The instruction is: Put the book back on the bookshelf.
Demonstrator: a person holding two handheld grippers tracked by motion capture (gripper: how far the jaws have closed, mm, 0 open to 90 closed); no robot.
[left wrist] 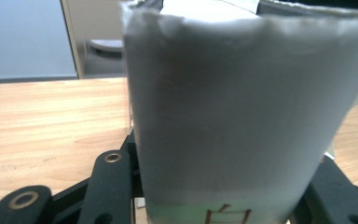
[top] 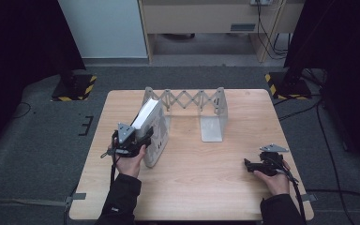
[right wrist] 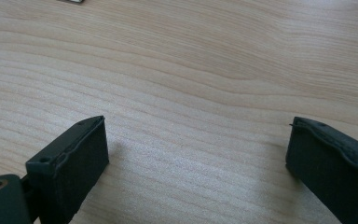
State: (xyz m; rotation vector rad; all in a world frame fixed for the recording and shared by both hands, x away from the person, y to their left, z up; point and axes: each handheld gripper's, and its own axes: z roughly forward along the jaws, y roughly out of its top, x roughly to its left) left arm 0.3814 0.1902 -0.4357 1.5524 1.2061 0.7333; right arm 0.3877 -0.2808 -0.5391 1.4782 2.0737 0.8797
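Standing tilted against rack's point(top: 186, 101) L end plate, white book point(top: 152, 129) sits clamped in L tool point(top: 143, 139), lower edge on tabletop point(top: 201, 178), not yet upright w/in rack; R tool point(top: 247, 164) idle, jaws apart, well R of rack.

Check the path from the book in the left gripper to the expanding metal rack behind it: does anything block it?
Nothing visible does. The left gripper is shut on the book, which stands tilted just in front of the rack. The table between them is bare.
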